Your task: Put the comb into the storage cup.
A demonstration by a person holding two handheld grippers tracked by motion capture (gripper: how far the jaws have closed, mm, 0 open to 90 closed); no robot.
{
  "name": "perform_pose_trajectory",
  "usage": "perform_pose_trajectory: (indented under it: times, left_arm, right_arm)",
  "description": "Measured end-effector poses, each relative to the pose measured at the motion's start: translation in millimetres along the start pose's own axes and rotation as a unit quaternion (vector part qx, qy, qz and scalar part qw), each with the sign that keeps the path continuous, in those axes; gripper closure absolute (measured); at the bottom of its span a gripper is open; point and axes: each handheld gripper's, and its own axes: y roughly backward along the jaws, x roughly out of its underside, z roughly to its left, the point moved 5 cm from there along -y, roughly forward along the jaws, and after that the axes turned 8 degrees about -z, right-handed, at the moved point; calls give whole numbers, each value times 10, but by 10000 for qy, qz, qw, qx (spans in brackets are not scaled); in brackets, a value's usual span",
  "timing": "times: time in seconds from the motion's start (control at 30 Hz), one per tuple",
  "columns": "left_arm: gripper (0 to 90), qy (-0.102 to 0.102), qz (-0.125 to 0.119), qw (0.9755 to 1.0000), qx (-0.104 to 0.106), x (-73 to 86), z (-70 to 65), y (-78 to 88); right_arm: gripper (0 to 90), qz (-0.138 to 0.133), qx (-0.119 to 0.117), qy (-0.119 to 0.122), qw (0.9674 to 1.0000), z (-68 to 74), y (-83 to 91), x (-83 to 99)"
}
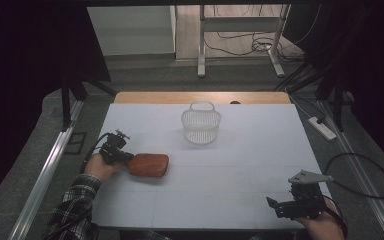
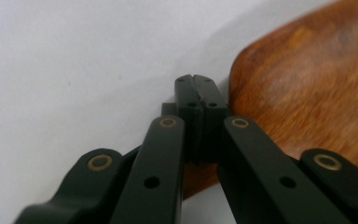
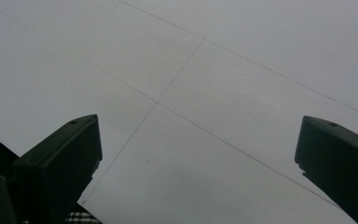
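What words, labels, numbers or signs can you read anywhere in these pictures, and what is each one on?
None can be read. The brown wooden piece, the white basket, the table, the left gripper and the right gripper carry no legible print in these views; the wood shows grain alone.

Dark black curtains (image 1: pixel 25 45) flank the grey carpeted floor (image 1: pixel 145 75). Beyond the white table's (image 1: pixel 260 150) far edge stands a metal-legged frame (image 1: pixel 202 45), loose cables (image 1: pixel 245 42) around it.

Basket (image 1: pixel 201 124) blocks far centre; table (image 1: pixel 260 165) right open.
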Motion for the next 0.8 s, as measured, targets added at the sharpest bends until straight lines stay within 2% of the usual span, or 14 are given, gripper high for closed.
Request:
perform_pose_trajectory:
  times: [0.33, 0.8]
  left_arm:
    - [893, 58, 46, 9999, -153, 187, -75, 93]
    - [892, 255, 76, 9996, -21, 425, -293, 246]
  right_arm:
    - [11, 10, -4, 23, 10000, 5, -2, -1]
    - [13, 18, -15, 60, 10000, 17, -3, -2]
